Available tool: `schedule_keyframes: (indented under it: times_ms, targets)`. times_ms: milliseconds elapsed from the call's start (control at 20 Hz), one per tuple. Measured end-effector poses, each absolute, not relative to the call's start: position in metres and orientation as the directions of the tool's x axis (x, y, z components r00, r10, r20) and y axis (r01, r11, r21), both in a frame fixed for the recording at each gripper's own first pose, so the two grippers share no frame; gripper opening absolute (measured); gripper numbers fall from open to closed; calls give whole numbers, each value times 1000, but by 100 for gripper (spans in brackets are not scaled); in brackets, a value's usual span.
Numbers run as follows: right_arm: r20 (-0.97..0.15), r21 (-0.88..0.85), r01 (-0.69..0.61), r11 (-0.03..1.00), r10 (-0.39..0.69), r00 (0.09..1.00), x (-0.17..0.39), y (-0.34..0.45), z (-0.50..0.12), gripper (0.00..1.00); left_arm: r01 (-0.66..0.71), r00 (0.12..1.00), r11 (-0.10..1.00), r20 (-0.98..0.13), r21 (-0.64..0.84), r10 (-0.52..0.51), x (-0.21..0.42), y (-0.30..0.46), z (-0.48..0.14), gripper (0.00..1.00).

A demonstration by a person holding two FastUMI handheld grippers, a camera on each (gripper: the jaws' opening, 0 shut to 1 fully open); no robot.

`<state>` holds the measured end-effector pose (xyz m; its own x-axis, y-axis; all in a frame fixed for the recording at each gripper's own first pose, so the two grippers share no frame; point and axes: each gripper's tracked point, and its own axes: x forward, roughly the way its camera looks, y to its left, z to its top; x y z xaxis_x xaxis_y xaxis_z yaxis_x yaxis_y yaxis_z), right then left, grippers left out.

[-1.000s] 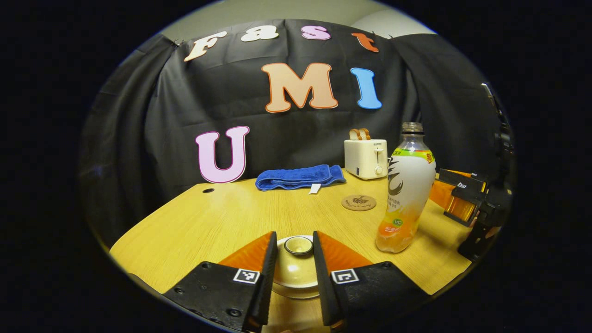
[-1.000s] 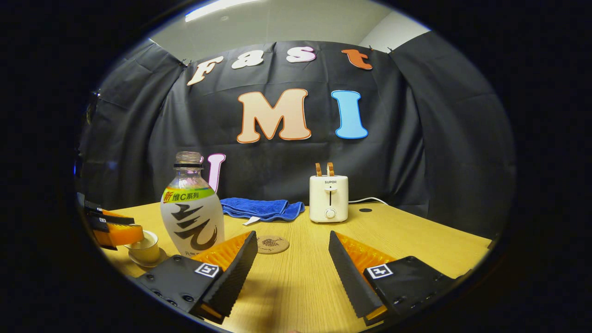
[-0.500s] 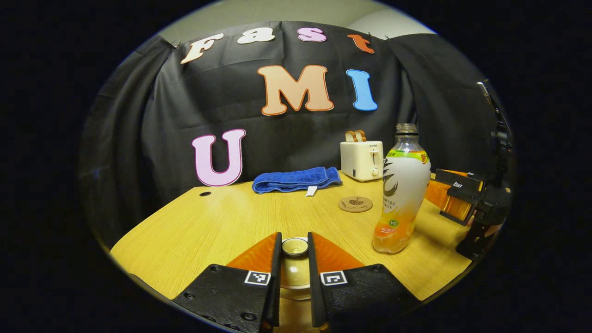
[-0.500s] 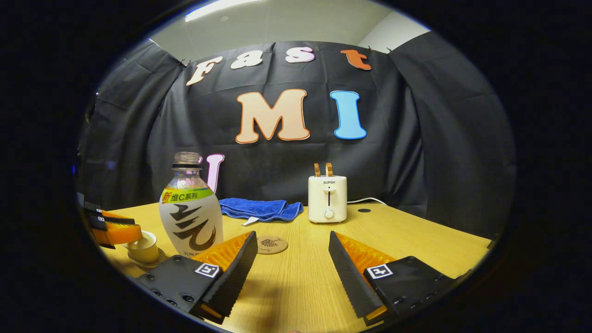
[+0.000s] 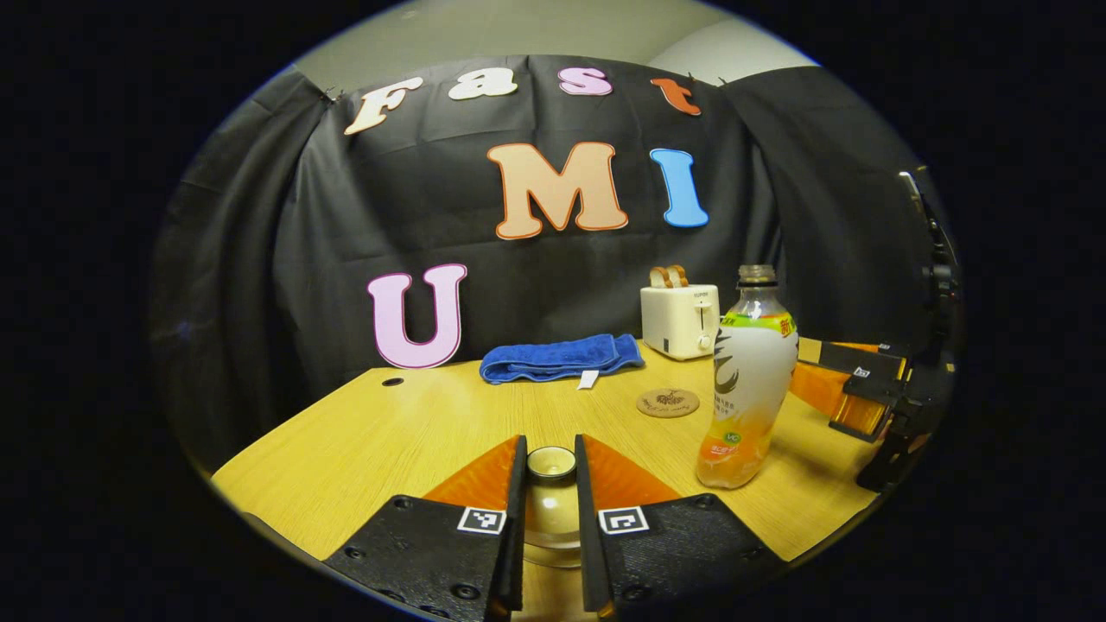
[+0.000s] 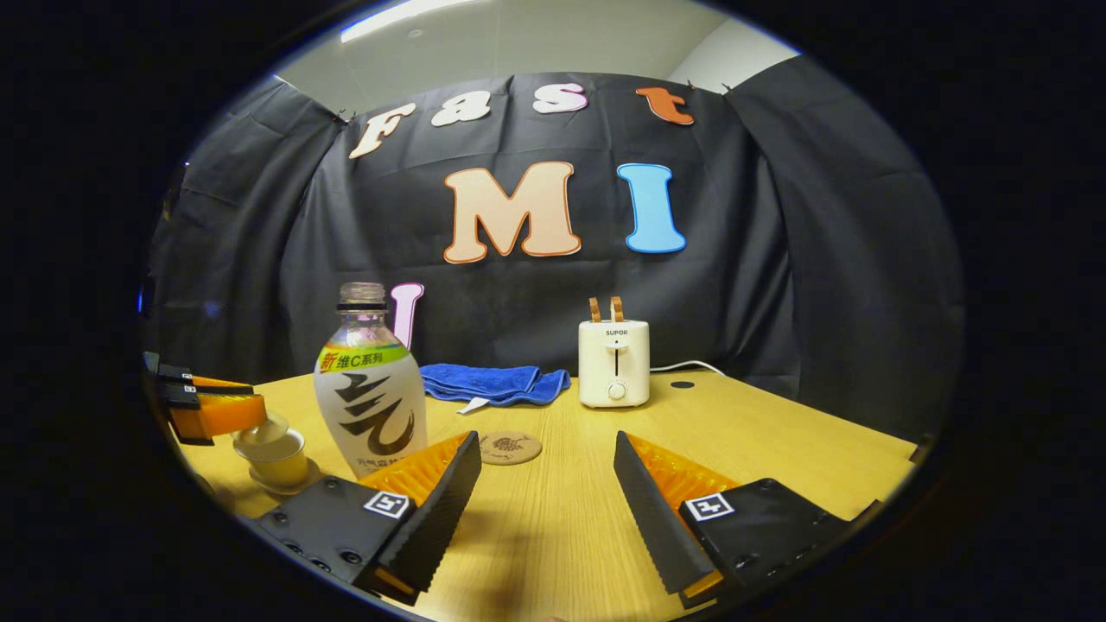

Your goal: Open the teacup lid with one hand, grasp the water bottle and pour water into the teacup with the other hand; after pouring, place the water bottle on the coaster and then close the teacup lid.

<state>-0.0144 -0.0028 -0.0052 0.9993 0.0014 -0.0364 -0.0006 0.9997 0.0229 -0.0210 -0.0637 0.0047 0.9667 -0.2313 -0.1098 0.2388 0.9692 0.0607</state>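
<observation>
The left gripper (image 5: pixel 550 484) is clamped on the knob of the teacup lid (image 5: pixel 551 464), one finger on each side. In the right gripper view the lid looks lifted a bit and tipped above the teacup (image 6: pixel 278 455), which sits on its saucer near the table's left edge.

The right gripper (image 6: pixel 546 484) has its jaws wide apart and holds nothing. The water bottle (image 6: pixel 371 389) stands straight up, cap off, just to the left of this gripper and a little ahead of it. So the right gripper is the closer one to the bottle, and it has to slide left to get its fingers around the fat middle.

The bottle stands between the teacup and the coaster (image 6: pixel 510 447), and near both. The wooden table (image 6: pixel 778 441) has lots of bare room on the right. The blue towel (image 6: pixel 492 383) and the toaster (image 6: pixel 613 363) sit far back, out of the way
</observation>
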Motion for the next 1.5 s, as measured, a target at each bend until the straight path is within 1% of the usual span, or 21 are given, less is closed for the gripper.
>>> schedule_keyframes:
  times_ms: [150, 200, 250, 300, 350, 500, 550, 600, 850, 900, 950, 1100, 1150, 1200, 1300, 1350, 1400, 1500]
  targets:
    - [-53, 32, -31, 999, 33, 998, -22, 5, -8, 99, 227, 971, 972, -94, 67, -220, -23, -59, 9, 24]
    - [-58, 33, -43, 999, 45, 997, -25, 8, -9, 95, 221, 973, 973, -90, 71, -214, -22, -57, 10, 24]
    - [-63, 35, -55, 998, 57, 996, -28, 12, -9, 99, 217, 974, 973, -87, 72, -211, -23, -55, 11, 24]
    - [-67, 35, -68, 997, 70, 995, -29, 16, -9, 94, 215, 974, 974, -88, 70, -209, -23, -55, 11, 24]
    - [-71, 34, -80, 996, 82, 994, -32, 20, -10, 99, 212, 975, 975, -86, 66, -206, -24, -53, 11, 24]
    - [-72, 25, -120, 992, 122, 990, -38, 35, -10, 99, 204, 976, 977, -87, 64, -198, -24, -49, 10, 24]
    - [-74, 20, -131, 991, 132, 988, -40, 40, -11, 95, 201, 977, 978, -86, 61, -195, -25, -47, 10, 24]
    - [-76, 15, -143, 990, 143, 987, -41, 45, -11, 99, 200, 977, 978, -84, 56, -195, -25, -45, 10, 24]
    - [-85, 2, -185, 983, 184, 979, -45, 64, -14, 98, 191, 978, 981, -89, 42, -187, -26, -36, 7, 24]
    - [-87, 1, -192, 981, 192, 978, -44, 68, -14, 94, 189, 979, 981, -89, 42, -185, -27, -35, 7, 24]
    - [-90, 0, -199, 980, 198, 976, -43, 72, -15, 99, 187, 979, 981, -91, 42, -183, -26, -33, 6, 24]
    - [-107, 8, -218, 976, 218, 970, -36, 82, -19, 99, 183, 979, 983, -95, 36, -178, -25, -28, 3, 24]
    - [-113, 8, -222, 975, 222, 969, -33, 85, -19, 100, 180, 980, 983, -95, 33, -176, -26, -26, 2, 24]
    - [-119, 11, -227, 974, 226, 967, -31, 89, -20, 98, 178, 980, 984, -95, 32, -174, -25, -24, 3, 24]
    - [-130, 14, -234, 972, 234, 964, -26, 94, -23, 100, 170, 982, 985, -95, 31, -166, -26, -20, 2, 24]
    - [-136, 14, -235, 972, 234, 963, -22, 96, -23, 98, 166, 982, 986, -95, 30, -163, -26, -18, 2, 24]
    - [-140, 13, -236, 972, 236, 962, -21, 99, -25, 100, 164, 983, 986, -94, 30, -160, -26, -16, 2, 24]
    - [-150, 10, -243, 970, 242, 959, -16, 103, -26, 95, 158, 984, 987, -93, 30, -154, -26, -12, 1, 24]
